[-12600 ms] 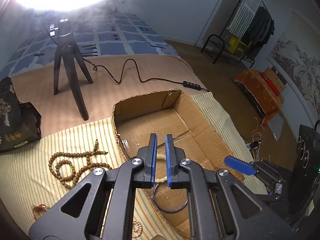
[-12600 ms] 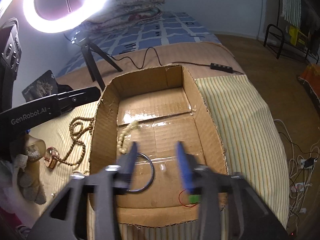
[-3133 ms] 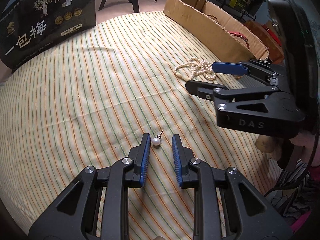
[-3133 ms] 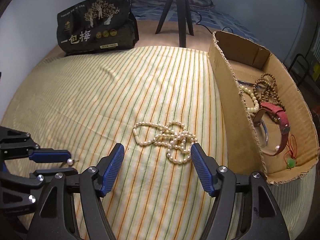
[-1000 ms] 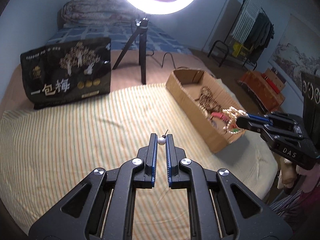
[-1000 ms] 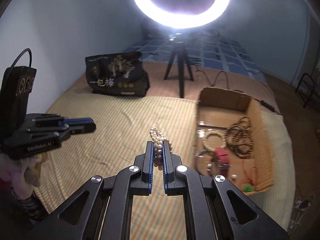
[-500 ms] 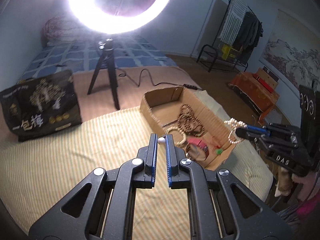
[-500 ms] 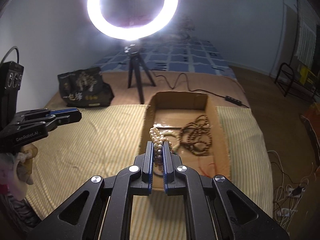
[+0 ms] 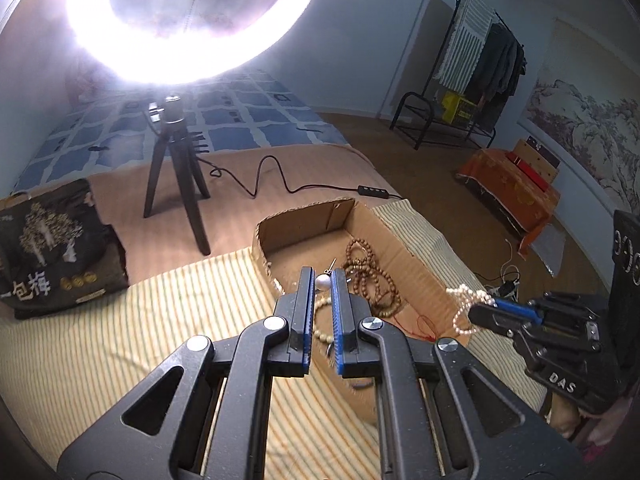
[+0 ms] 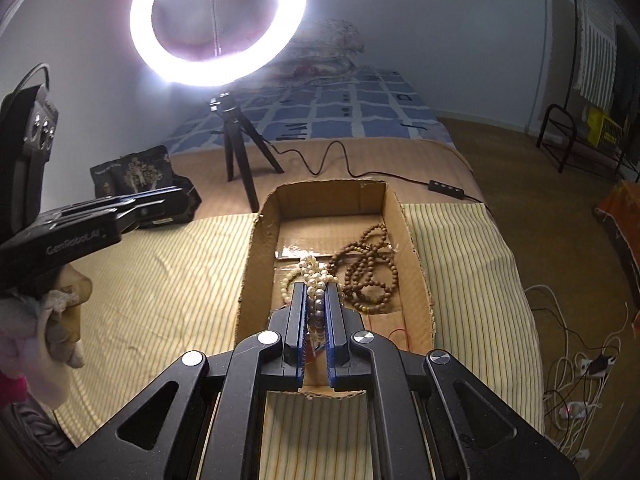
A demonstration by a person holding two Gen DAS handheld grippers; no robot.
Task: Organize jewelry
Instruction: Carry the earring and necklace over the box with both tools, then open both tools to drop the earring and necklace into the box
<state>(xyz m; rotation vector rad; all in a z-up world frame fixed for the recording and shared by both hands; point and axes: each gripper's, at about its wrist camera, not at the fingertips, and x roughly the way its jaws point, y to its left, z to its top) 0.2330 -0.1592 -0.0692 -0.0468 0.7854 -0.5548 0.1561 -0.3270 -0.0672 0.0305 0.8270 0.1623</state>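
While both my grippers hang above the box (image 10: 416,264), each has something clamped. My left gripper (image 9: 322,280) has its fingers (image 9: 305,304) drawn nearly together on the earring (image 9: 322,281), a single pearl pinched at the very tips, its thin post pointing up and away. In the left wrist view that pearl sits over the near left part of the box, clear of the contents below.

My right gripper (image 10: 316,300) has its fingers (image 10: 298,320) closed narrow on the necklace (image 10: 316,280), a bunch of white pearls packed between the pads and spilling past the tips. From the left wrist view the same strand (image 9: 464,308) dangles in a loop off the blue tips of that gripper (image 9: 492,308), near the right wall of the box; whether it hangs inside or outside that wall I cannot tell.

Inside the box lie brown beads (image 10: 368,272) coiled toward the right side, with a pale bracelet (image 10: 286,284) beside them to the left, partly hidden by my fingers. A red cord (image 9: 424,326) shows at the near end.

The box rests on a striped cloth (image 10: 168,280) over the bed. Behind it stand a ring light (image 10: 218,20) on a tripod (image 10: 240,160) and a black bag (image 9: 52,248) to the left.
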